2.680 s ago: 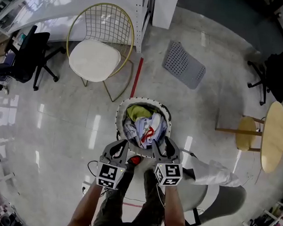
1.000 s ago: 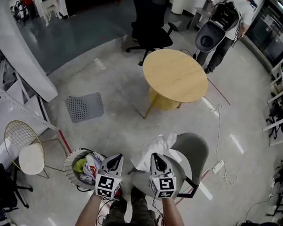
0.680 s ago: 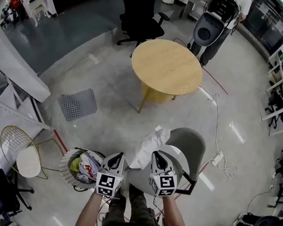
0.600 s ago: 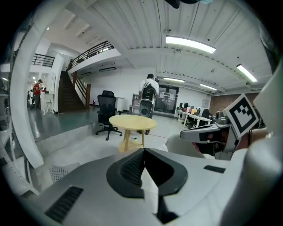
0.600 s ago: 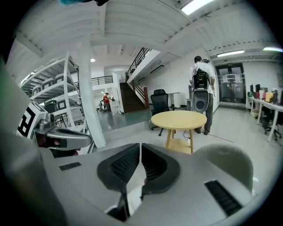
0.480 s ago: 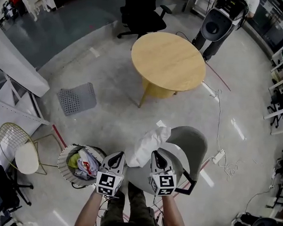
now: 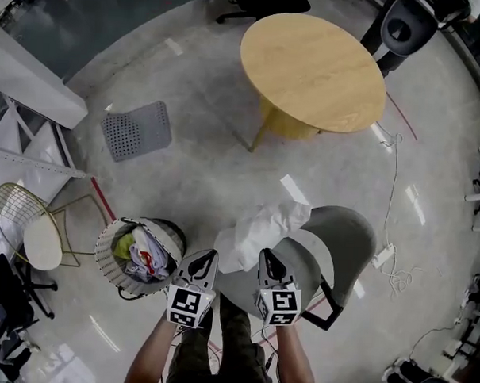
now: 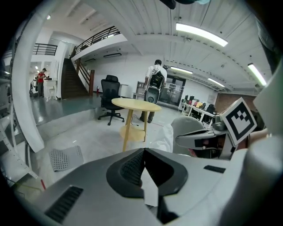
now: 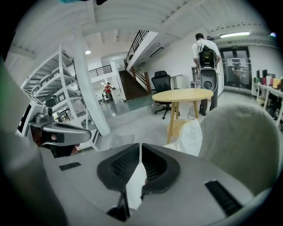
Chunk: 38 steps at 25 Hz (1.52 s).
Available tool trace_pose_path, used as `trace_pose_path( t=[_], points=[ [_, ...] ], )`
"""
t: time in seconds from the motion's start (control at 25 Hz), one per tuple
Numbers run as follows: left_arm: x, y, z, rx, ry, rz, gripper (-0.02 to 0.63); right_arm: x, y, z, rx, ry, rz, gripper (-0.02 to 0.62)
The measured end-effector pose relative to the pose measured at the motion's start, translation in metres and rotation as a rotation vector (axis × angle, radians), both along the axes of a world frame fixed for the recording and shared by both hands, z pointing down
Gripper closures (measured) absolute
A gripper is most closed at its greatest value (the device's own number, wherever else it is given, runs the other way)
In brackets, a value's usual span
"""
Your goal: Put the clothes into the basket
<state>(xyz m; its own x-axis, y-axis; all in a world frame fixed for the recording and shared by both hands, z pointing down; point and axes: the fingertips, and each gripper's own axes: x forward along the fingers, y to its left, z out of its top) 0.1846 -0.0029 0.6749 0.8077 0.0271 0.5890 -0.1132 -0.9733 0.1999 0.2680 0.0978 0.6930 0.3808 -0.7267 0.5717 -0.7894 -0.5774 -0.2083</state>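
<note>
A white garment [image 7: 262, 227] lies crumpled over the front of a grey shell chair [image 7: 341, 239]. It also shows in the left gripper view [image 8: 166, 139] and the right gripper view [image 9: 188, 137]. To the chair's left stands a round woven basket [image 7: 102, 252] holding several coloured clothes [image 7: 142, 254]. My left gripper [image 7: 208, 255] and right gripper [image 7: 265, 253] hang side by side just short of the garment's near edge. Both point forward and down. Both are shut, their jaw tips meeting [image 8: 143, 150] [image 9: 140, 145], with nothing between them. White cloth shows only through the gap behind the tips.
A round wooden table [image 7: 313, 71] stands beyond the chair. A grey perforated mat [image 7: 135, 130] lies on the floor at the left. A wire chair with a white cushion [image 7: 31, 237] is left of the basket. A power strip and cables [image 7: 384, 255] trail at the right. A person with a backpack [image 8: 154, 84] stands far off.
From over the basket the view swung to the chair. Over the last second both grippers sank toward the white garment, still shut and side by side.
</note>
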Motion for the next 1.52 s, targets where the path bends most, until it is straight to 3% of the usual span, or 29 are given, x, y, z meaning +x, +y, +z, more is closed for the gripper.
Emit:
trace_pose_path(
  t=[0.24,0.4,0.44,0.48,0.56,0.76,1.24,1.32,1.48,1.52],
  points=[
    [0.001,-0.001,0.029,-0.038,-0.043,-0.02,0.598,-0.005,-0.005,0.042,-0.034,-0.054,-0.027,0.557],
    [0.003,-0.003,0.044,-0.048,-0.066,-0.016,0.598,-0.002,-0.008,0.063,-0.048,-0.098,0.008,0.549],
    [0.004,-0.003,0.047,-0.05,-0.069,-0.015,0.6,-0.001,-0.008,0.069,-0.045,-0.122,0.023,0.497],
    [0.004,-0.003,0.05,-0.052,-0.073,-0.015,0.598,0.0,-0.009,0.074,-0.042,-0.144,0.039,0.395],
    [0.004,-0.003,0.055,-0.06,-0.084,-0.015,0.598,0.004,-0.009,0.082,-0.049,-0.156,0.063,0.314],
    [0.005,-0.006,0.064,-0.068,-0.1,-0.014,0.6,0.005,-0.015,0.099,-0.09,-0.145,0.05,0.255],
    [0.0,-0.005,0.079,-0.093,-0.137,-0.017,0.598,0.009,-0.02,0.119,-0.208,-0.083,-0.001,0.263],
    [-0.001,-0.005,0.081,-0.092,-0.139,-0.022,0.6,0.007,-0.022,0.118,-0.208,-0.085,-0.002,0.292],
    [-0.004,-0.004,0.08,-0.093,-0.141,-0.022,0.598,-0.003,-0.024,0.114,-0.211,-0.062,-0.001,0.43],
    [-0.005,-0.003,0.079,-0.096,-0.141,-0.02,0.598,-0.005,-0.024,0.113,-0.212,-0.063,0.0,0.49]
  ],
)
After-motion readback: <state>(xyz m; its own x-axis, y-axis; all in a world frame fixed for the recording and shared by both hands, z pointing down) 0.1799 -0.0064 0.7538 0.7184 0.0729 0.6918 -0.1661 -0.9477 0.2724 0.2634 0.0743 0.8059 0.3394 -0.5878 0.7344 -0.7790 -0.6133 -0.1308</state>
